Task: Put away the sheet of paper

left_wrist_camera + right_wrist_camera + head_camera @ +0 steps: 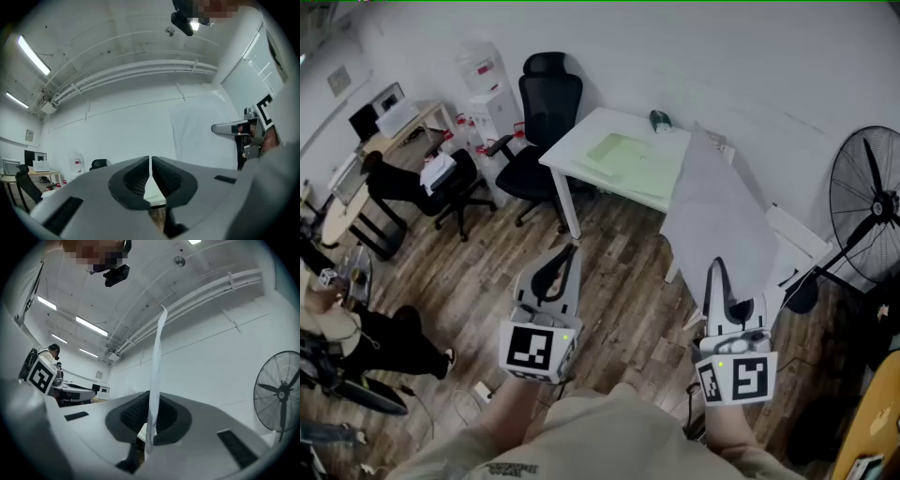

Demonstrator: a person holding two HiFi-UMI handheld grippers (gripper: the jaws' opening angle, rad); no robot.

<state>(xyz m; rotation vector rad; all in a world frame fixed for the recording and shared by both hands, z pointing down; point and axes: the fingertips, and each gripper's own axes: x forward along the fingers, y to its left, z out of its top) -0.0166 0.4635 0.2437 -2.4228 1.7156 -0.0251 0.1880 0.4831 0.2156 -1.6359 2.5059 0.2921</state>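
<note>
A white sheet of paper hangs in the air, held by its near edge in my right gripper, which is shut on it. In the right gripper view the sheet of paper runs edge-on up from between the pads. My left gripper is shut with nothing in it, level, to the left of the sheet and apart from it. In the left gripper view the sheet of paper shows at the right, with the right gripper on it. A white table with a light green folder stands ahead.
A black office chair stands left of the table, a dark green object lies at the table's far edge. A standing fan is at the right. A water dispenser, desks and a seated person are at the left. Wooden floor lies below.
</note>
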